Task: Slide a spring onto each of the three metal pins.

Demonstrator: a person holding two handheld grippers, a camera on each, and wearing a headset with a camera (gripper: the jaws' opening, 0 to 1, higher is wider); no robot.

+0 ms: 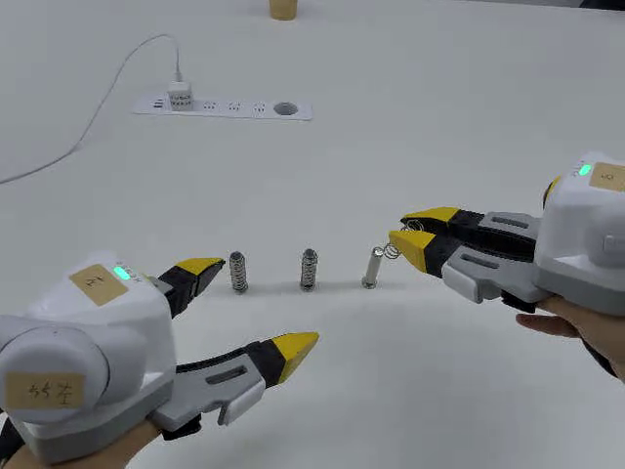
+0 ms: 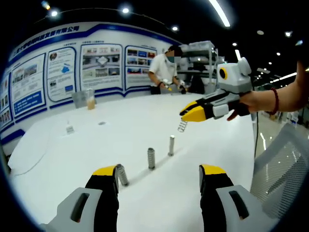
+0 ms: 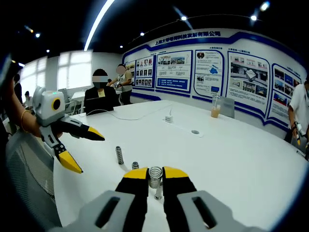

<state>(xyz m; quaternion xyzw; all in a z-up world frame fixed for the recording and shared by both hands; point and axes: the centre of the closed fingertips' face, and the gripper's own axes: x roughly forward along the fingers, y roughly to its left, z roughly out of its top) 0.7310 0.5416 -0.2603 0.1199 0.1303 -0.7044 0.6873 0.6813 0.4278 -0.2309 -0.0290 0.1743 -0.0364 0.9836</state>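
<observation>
Three metal pins stand in a row on the white table. The left pin (image 1: 238, 273) and the middle pin (image 1: 309, 269) each carry a spring. The right pin (image 1: 372, 267) is bare. My right gripper (image 1: 408, 233) is shut on a small spring (image 1: 393, 251), which hangs just above and right of the bare pin's top. In the right gripper view the spring (image 3: 155, 176) sits between the yellow tips, with the pin (image 3: 158, 194) below it. My left gripper (image 1: 249, 304) is open in front of the left pin, holding nothing. In the left gripper view the spring (image 2: 182, 125) hovers over the bare pin (image 2: 171, 145).
A white power strip (image 1: 223, 106) with a plugged charger and cable lies at the back left. A tan cup (image 1: 283, 9) stands at the far edge. People stand and sit beyond the table (image 3: 231, 154). A mesh chair (image 2: 282, 169) is at the side.
</observation>
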